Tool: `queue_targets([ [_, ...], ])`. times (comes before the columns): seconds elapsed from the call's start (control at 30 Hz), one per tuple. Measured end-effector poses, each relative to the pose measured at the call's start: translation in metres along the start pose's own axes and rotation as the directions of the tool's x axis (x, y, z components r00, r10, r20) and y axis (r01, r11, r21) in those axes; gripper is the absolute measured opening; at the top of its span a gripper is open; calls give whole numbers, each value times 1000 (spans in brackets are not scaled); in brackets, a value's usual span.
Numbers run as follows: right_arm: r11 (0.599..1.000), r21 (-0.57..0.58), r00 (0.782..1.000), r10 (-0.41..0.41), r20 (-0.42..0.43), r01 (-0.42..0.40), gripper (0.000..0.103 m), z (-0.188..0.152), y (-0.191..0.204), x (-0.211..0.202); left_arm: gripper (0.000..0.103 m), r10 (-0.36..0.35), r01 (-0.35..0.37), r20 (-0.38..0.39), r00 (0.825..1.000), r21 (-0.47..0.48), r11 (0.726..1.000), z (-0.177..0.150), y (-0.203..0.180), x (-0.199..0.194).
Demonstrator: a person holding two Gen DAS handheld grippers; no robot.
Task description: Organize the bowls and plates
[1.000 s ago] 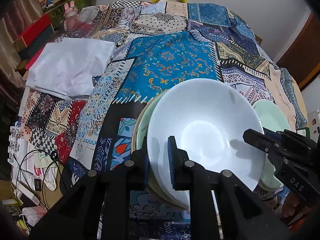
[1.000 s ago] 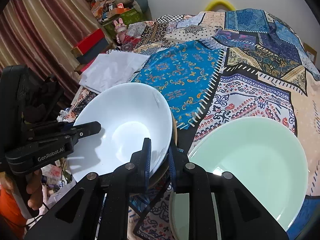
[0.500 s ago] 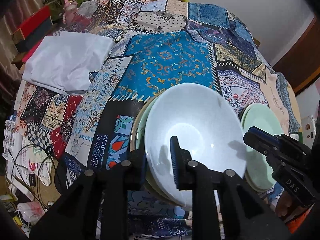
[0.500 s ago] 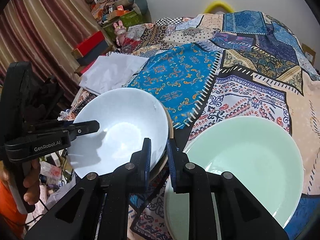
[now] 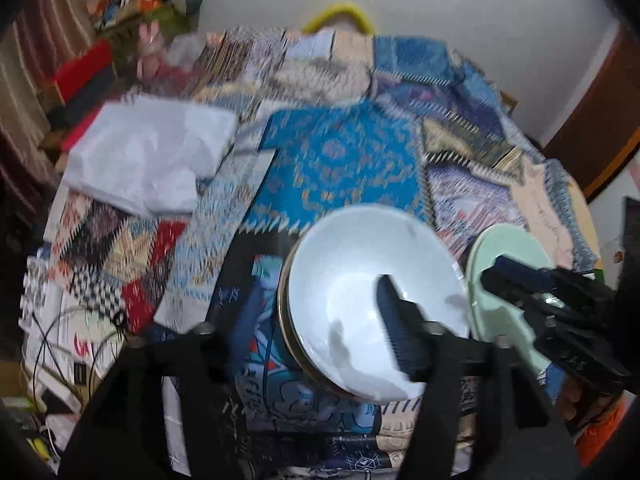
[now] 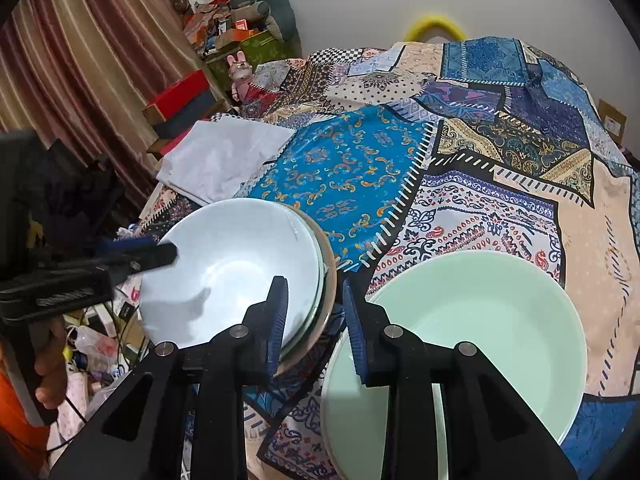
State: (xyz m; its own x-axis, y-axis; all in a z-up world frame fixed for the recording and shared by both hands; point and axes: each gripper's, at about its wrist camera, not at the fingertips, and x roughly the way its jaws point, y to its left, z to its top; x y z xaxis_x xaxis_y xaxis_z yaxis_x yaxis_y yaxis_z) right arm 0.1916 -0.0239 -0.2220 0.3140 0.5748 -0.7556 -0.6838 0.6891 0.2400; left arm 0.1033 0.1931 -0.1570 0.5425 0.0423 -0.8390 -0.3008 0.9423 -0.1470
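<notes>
Letting go of the white bowl (image 6: 228,268) just stacked, lower left of the right wrist view.
Both the left gripper (image 5: 304,332) and the right gripper (image 6: 314,320) are opening, pads off the rim. Glossy and shallow, the bowl sits nested on other dishes on the table (image 6: 500,216); next probably the pale green plate (image 6: 472,332) beside it, lower right.

White bowl (image 6: 240,268) sits on top of a small stack of plates (image 6: 326,276), whose rims peek out at its right edge. Right next to it there's a mint green bowl (image 6: 480,320), upright and empty, nested on another pale dish. All on the patchwork cloth.
</notes>
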Motion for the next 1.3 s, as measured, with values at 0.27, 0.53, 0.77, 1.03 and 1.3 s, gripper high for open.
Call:
queue_targets([
  [0.27,1000,-4,1000,-8,-1,8,36,0,-1,2,67,25,-26,-32,999,-27,999,-5,15,10],
  [0.53,1000,-2,999,-15,-40,15,36,-1,-6,15,67,-4,-2,-127,992,-46,999,-27,21,42],
  [0.77,1000,-18,997,-10,-70,9,36,1,-1,29,67,-48,37,-168,985,-66,997,-33,25,61],
  [1.03,1000,-27,993,0,-114,-3,36,3,3,46,68,-90,74,-183,979,-90,993,-36,29,75],
  [1.3,999,-25,987,17,-160,-21,35,-1,9,60,67,-139,122,-166,976,-111,986,-37,34,79],
])
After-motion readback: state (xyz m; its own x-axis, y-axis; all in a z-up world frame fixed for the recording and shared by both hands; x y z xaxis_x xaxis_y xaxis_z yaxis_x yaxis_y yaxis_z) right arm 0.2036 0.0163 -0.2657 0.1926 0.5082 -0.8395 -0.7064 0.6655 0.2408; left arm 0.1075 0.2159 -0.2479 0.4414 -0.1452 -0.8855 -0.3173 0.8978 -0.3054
